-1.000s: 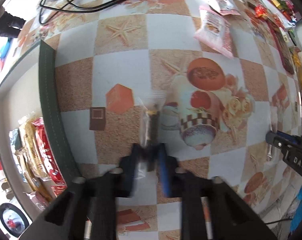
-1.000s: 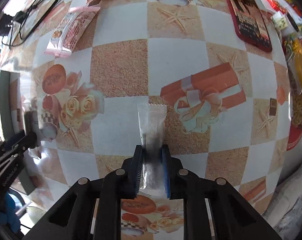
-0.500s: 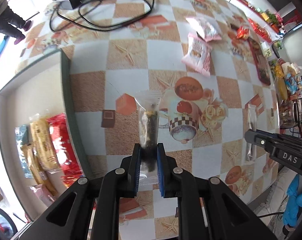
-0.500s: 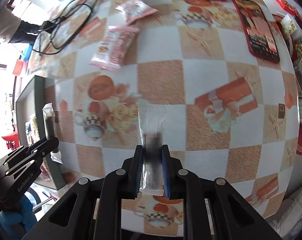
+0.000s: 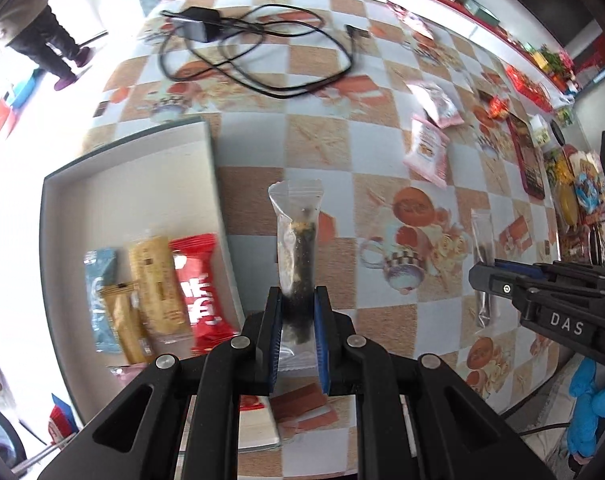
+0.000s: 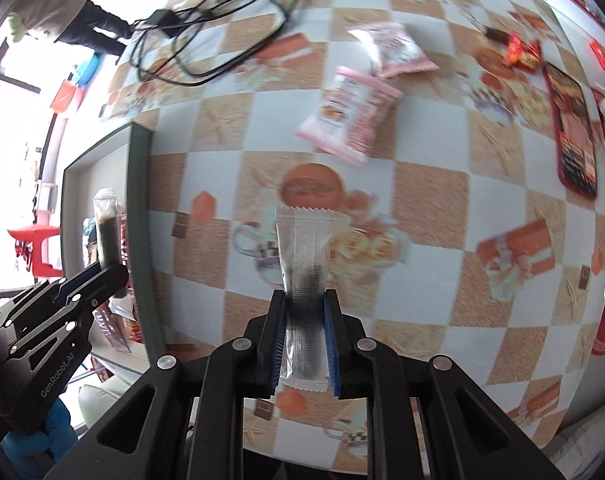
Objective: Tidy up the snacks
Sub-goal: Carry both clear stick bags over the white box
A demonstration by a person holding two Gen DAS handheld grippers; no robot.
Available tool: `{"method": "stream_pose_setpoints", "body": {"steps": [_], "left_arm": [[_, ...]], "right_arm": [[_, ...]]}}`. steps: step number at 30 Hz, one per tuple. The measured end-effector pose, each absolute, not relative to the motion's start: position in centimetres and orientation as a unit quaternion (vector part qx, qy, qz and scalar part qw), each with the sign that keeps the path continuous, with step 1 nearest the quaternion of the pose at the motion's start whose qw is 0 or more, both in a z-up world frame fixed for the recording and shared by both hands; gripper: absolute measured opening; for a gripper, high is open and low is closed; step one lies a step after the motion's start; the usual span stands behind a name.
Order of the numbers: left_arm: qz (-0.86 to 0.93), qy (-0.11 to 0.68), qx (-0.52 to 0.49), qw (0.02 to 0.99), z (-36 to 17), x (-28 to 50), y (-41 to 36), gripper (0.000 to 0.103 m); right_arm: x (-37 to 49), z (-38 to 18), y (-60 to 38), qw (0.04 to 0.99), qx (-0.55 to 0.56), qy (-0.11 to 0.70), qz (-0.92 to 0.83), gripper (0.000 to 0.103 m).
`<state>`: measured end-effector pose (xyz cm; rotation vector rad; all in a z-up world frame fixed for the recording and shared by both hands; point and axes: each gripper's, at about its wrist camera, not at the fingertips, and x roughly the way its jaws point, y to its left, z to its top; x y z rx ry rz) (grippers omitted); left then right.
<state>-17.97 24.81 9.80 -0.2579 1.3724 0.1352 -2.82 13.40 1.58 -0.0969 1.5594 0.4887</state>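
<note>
- Step in hand, by the look of it: carrying two slim clear sachets to the tray [image 5: 50, 184] at the left of the checkered table [image 5: 326, 152].
- Left gripper [image 5: 297, 312]: closed on a seaweed-roll sachet [image 5: 298, 248], blue pads pinching its lower part, the sealed top standing up and forward.
- Right gripper [image 6: 304, 320]: closed on a frosted clear sachet [image 6: 304, 248], held the same way, low on the pack, serrated top free.
- Both packs clear of the tabletop, neither touching the tray.
- Best done one at a time: left pack first, since it hangs just beside the tray's near wall, right pack well apart over the middle of the table.
- Worth bringing the pack fully past the dark rim [image 6: 140, 208] before lowering; a thin film could catch or fold on the wall.
- Sensible to lay it flat beside the red packet [image 5: 196, 280], parallel to the blue packet [image 5: 100, 284] and tan bars [image 5: 154, 280] already lined up inside, rather than across them.
- Jaws to part only once the pack rests on the tray floor; light film may cling to a pad, so a slow backing-off looks wise.
- Pose: both tools pointing forward and down over the table, roughly side by side, the right tool's body showing at the right edge of the left view.
- Pink packets [image 6: 350, 116] lie farther back on the table, apparently unsorted.
</note>
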Motion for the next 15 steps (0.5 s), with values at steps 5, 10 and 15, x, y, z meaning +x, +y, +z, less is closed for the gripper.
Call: {"method": "stream_pose_setpoints", "body": {"steps": [5,10,15], "left_arm": [[0.089,0.623,-0.134,0.766,10.1,-19.0,27.9,0.016],[0.115,0.616,-0.144,0.766,10.3,-19.9,30.9,0.016],[0.143,0.615,-0.156,0.760,10.0,-20.8,34.0,0.016]], "right_arm": [[-3.6,2.1,16.3,0.679,-0.058,0.691,0.240,0.019],[-4.5,2.8,19.4,0.673,-0.072,0.687,0.265,0.019],[-5.2,3.5,22.9,0.666,-0.092,0.679,0.293,0.019]]}}
